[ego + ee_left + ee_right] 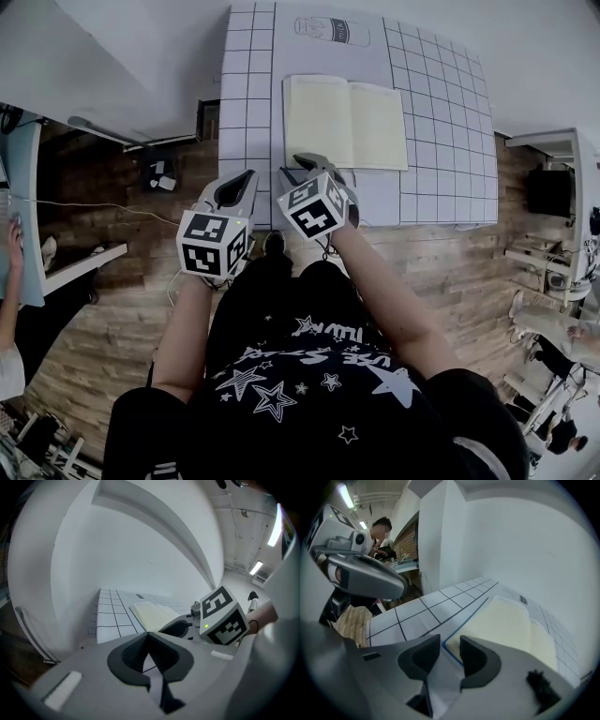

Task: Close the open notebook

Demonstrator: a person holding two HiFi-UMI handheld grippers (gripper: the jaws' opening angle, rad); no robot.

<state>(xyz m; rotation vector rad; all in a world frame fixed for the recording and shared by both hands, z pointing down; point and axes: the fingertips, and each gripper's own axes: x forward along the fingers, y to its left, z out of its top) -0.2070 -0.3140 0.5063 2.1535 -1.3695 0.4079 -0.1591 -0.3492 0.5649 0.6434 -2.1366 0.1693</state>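
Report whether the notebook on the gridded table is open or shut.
Open. The notebook lies flat, two blank cream pages spread either side of its centre fold.

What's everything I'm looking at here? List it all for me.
notebook: one, cream pages, blue edge, open on the table
table: one, white with black grid, ahead of the person
printed drawing: one, black outline, table's far edge
floor: brown wood planks, around the table
marker cubes: two, black-and-white, one on each gripper
left gripper: one, grey, jaws shut, empty, over table's near-left part
right gripper: one, grey, jaws open, at notebook's near-left corner
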